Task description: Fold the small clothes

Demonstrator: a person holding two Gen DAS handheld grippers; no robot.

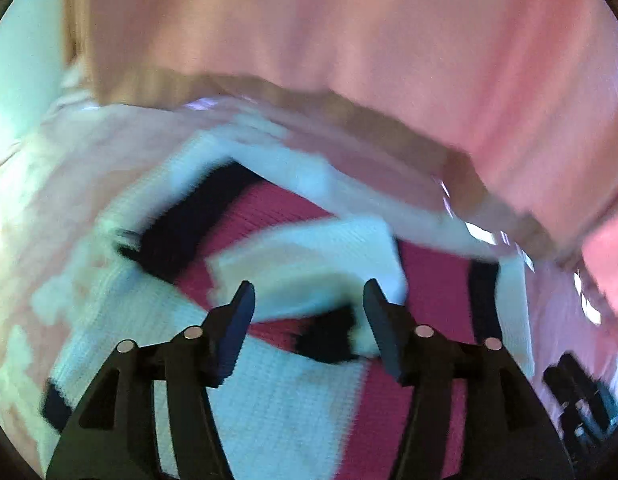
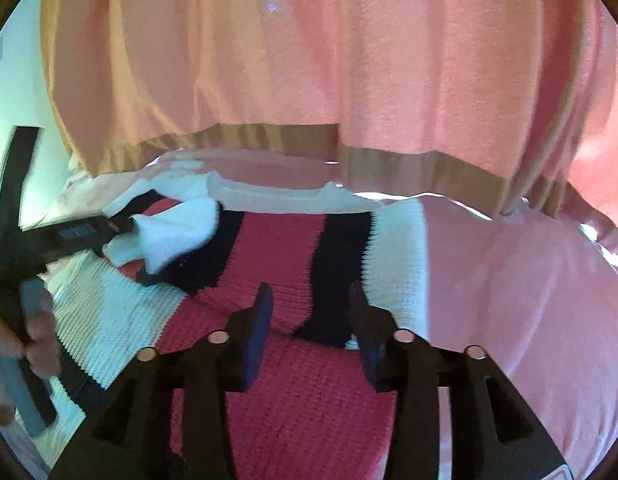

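Note:
A knitted sweater (image 2: 285, 248) in red, black and white bands lies spread on a pink-covered surface (image 2: 509, 280). One white sleeve (image 1: 309, 264) is folded in across its red middle, black cuff band toward me. My left gripper (image 1: 309, 286) hovers just over that sleeve, jaws open, pads not pressing on it. My right gripper (image 2: 310, 288) is open above the red and black body of the sweater, nothing gripped. In the right wrist view the left gripper's black frame (image 2: 37, 240) shows at the left, held by a hand (image 2: 37, 332), by the white sleeve (image 2: 169, 236).
A pink curtain (image 2: 349, 60) with a tan hem hangs close behind the far edge of the surface. A pale wall (image 2: 17, 100) shows at the far left. Part of the right gripper's black body (image 1: 577, 396) sits at the lower right of the left wrist view.

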